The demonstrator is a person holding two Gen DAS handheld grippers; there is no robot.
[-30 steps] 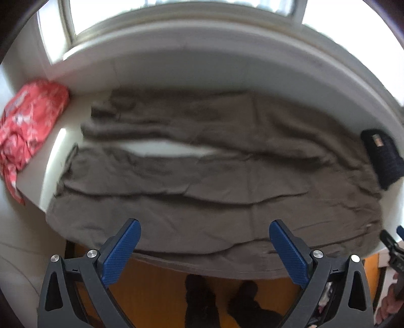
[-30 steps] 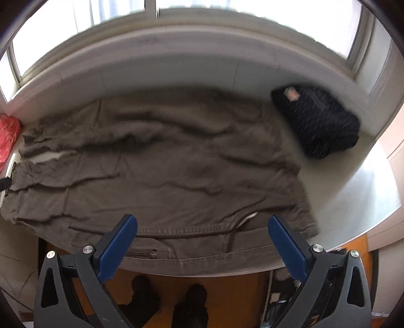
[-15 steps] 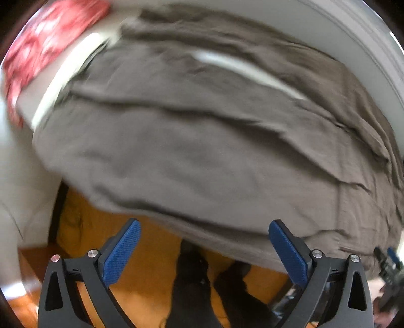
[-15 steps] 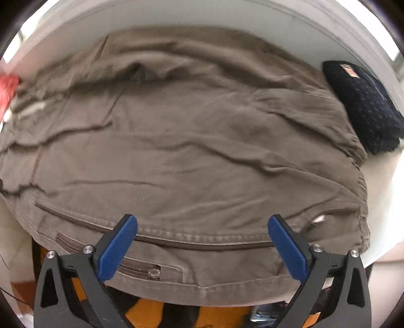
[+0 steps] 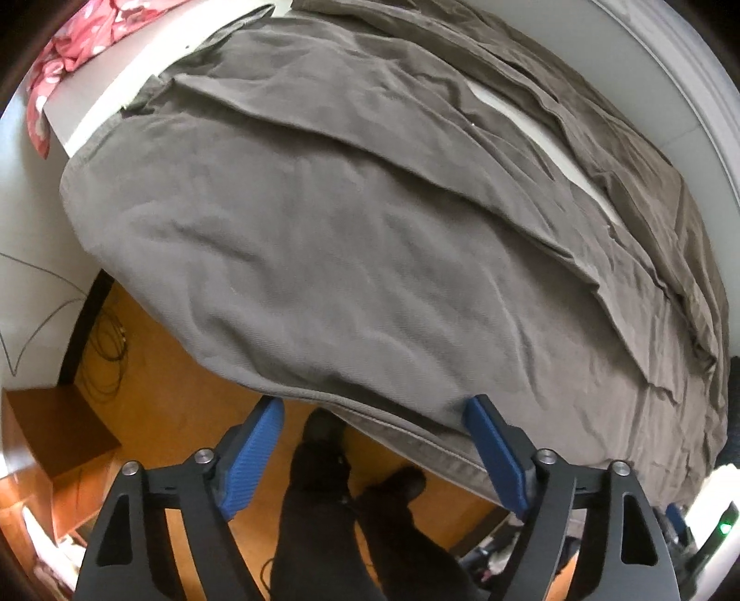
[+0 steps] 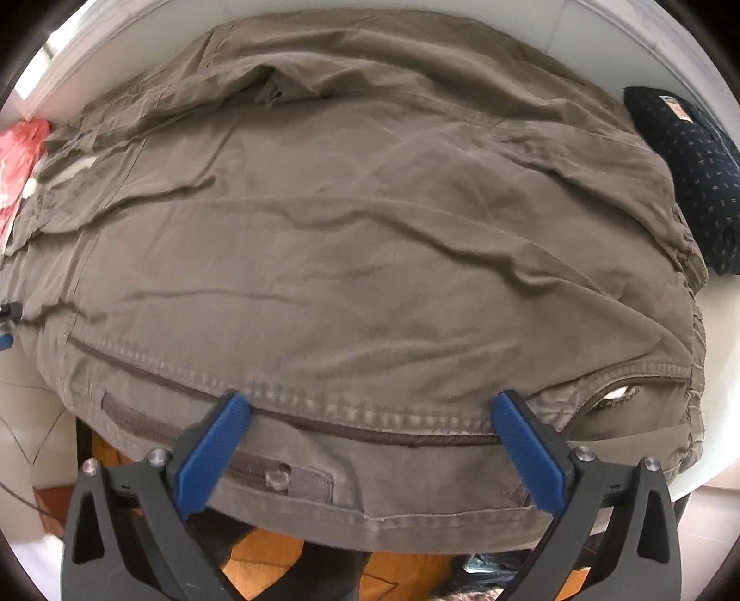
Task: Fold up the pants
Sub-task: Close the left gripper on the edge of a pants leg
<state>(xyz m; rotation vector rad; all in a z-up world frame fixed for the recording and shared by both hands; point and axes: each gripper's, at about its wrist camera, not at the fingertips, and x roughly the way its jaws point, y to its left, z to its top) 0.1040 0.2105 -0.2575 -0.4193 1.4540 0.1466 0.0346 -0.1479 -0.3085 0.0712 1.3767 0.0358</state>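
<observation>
Grey-brown pants (image 5: 351,222) lie spread flat across a white table, their near edge hanging over the front. In the left wrist view I see the near leg and its hem at the left. My left gripper (image 5: 372,411) is open at the leg's near edge, just below it. In the right wrist view the waist end of the pants (image 6: 360,259) fills the frame, with a zip pocket and button low at the left. My right gripper (image 6: 370,411) is open, its blue fingers over the near side seam. Neither gripper holds cloth.
A red patterned cloth (image 5: 69,41) lies at the table's far left end, also seen in the right wrist view (image 6: 18,162). A folded dark navy garment (image 6: 684,171) sits at the right. The white table (image 5: 545,120) shows between the legs. Below are an orange floor (image 5: 185,379) and the person's legs.
Both grippers have come down and forward from well back, close to the near edge of the pants. The pants have not moved. Both stay open.
</observation>
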